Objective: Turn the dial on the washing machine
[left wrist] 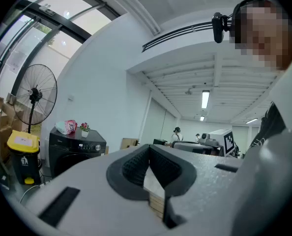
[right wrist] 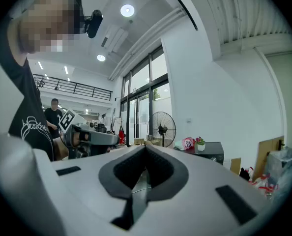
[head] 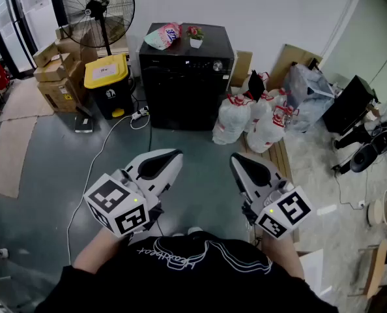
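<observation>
— Where's the dial?
— The dial (head: 217, 65) sits top right on the front of the black washing machine (head: 184, 87), against the far wall, well apart from both claws.
— And the claws?
— The left claw (head: 172, 155) and right claw (head: 236, 160) are both closed tight, empty and level, near the person's body. A yellow bin (head: 106, 77) stands left of the machine, white bags (head: 248, 119) right.

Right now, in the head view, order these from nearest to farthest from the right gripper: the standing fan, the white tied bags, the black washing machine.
1. The white tied bags, on the floor just ahead of the right gripper.
2. The black washing machine, behind the bags, toward the left.
3. The standing fan, far left, near the back wall.
</observation>
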The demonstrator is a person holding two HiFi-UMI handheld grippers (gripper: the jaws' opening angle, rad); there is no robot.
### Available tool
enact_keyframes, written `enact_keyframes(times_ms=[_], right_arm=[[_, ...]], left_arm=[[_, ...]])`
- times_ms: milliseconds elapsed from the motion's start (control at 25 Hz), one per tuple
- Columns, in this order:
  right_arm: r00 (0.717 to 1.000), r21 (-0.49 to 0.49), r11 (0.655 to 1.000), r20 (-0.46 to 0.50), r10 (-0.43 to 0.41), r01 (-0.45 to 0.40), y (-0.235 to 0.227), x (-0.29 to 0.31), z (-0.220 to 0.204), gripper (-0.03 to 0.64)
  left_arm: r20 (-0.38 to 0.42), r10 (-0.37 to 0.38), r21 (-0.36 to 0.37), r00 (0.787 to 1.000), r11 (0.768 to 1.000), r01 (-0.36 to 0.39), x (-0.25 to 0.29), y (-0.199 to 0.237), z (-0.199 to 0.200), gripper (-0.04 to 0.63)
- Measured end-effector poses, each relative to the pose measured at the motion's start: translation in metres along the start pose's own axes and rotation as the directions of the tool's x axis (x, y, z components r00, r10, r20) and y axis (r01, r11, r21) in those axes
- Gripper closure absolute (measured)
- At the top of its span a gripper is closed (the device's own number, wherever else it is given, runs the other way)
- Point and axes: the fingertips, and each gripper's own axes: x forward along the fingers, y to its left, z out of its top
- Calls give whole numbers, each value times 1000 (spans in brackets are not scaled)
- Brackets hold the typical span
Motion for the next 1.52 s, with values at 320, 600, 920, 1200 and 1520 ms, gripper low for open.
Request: enact_keyframes(times_ms=[320,600,920,1200,1520], right_arm=[[997,26,997,-30,-70,71,-8,8,-10,614],[992,5,992,-26,-126,126,-19,14,-8,473],[988,-28,989,-42,-148,147,-38,23,-12,305],[987,-19,988,-52,-151,150,-74,50,-28,284],[985,6,987,-63,-159,159,-153,102,-49,276]], left_arm=[[-13,9,-16,1000,1000,-10,-13,13,-7,591],[-1,34,-19,999,999,-34,-20,25,-8,591],[-4,58,-29,998,998,-58,-12,41,-5,591],[-14,81,-40,997,996,-81,15,77,-7,591],[-38,109,-53,993,992,-111,78,143,-11,591]])
